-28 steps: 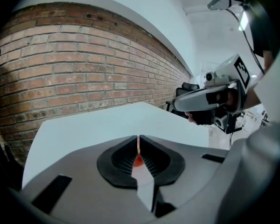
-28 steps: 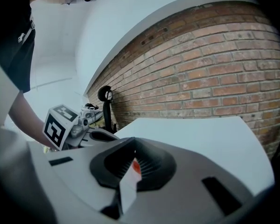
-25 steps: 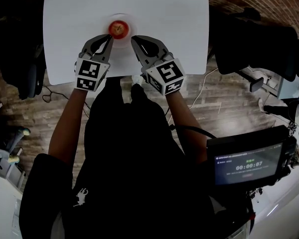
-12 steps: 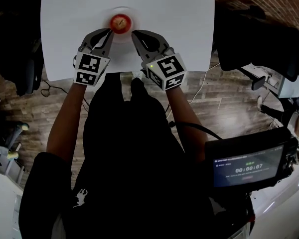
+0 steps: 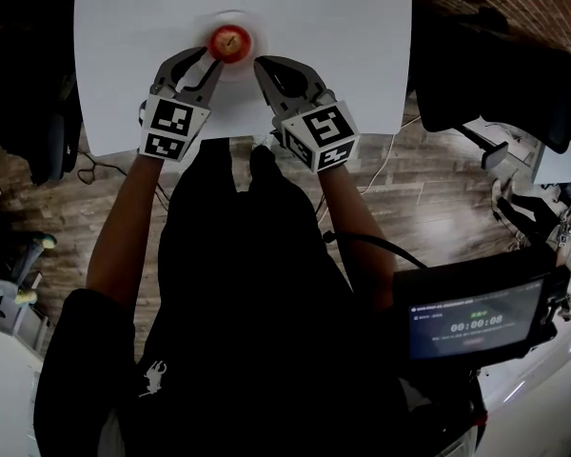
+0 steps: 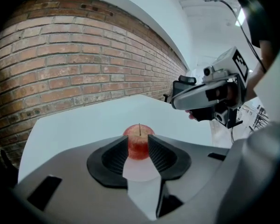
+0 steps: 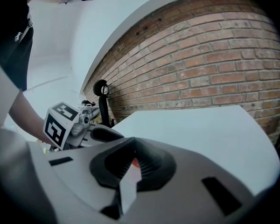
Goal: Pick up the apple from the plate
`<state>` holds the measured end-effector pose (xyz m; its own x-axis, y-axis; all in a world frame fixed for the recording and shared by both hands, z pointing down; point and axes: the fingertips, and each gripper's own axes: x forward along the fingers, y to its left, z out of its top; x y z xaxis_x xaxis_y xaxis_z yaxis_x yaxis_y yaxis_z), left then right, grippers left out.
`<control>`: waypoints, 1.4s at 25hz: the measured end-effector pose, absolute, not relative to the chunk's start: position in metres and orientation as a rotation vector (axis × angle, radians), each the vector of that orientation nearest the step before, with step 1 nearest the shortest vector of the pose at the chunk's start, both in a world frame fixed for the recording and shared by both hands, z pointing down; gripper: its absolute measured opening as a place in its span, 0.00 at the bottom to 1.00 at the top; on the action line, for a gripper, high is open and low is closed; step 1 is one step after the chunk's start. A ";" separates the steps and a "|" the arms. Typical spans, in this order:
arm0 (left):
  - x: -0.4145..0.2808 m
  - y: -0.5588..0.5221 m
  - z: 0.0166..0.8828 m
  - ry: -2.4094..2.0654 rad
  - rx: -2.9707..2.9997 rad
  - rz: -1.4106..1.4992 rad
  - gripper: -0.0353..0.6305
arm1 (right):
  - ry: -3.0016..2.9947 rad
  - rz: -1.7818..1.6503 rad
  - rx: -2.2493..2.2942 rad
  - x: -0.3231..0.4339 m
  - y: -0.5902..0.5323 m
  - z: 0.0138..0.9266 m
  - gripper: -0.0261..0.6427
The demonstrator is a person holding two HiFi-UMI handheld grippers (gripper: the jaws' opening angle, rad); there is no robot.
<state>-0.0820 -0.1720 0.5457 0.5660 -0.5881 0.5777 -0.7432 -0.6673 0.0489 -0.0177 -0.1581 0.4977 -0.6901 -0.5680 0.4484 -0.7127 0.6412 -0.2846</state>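
our left gripper (image 5: 209, 62), upper left of centre in the head view, has just been opening its jaws. they now stand a little apart, with the apple (image 5: 230, 42) showing in the gap just past their tips, not squeezed. the apple sits on the white plate (image 5: 253, 23) at the top centre of the table (image 5: 343, 46). our right gripper (image 5: 261, 65), just right of the fruit, is pinched closed and empty. we judge the grasp is only being set up, the gap looking too narrow yet.
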 end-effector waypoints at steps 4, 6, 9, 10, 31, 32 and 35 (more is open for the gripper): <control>-0.082 -0.171 0.550 -1.090 2.521 0.798 0.28 | -2.552 0.644 1.035 -0.018 -0.160 0.495 0.05; -0.081 -0.171 0.552 -1.085 2.524 0.810 0.32 | -2.554 0.646 1.041 -0.018 -0.160 0.495 0.05; -0.081 -0.172 0.554 -1.076 2.528 0.825 0.42 | -2.567 0.633 1.058 -0.018 -0.162 0.494 0.05; -0.080 -0.172 0.554 -1.072 2.529 0.830 0.46 | -2.566 0.633 1.059 -0.017 -0.162 0.494 0.05; -0.077 -0.176 0.573 -1.027 2.550 0.962 0.64 | -2.541 0.637 1.071 -0.014 -0.159 0.496 0.05; -0.076 -0.177 0.573 -1.023 2.551 0.961 0.64 | -2.542 0.635 1.070 -0.014 -0.159 0.496 0.05; -0.072 -0.176 0.575 -1.004 2.555 0.962 0.64 | -2.542 0.635 1.070 -0.014 -0.159 0.495 0.05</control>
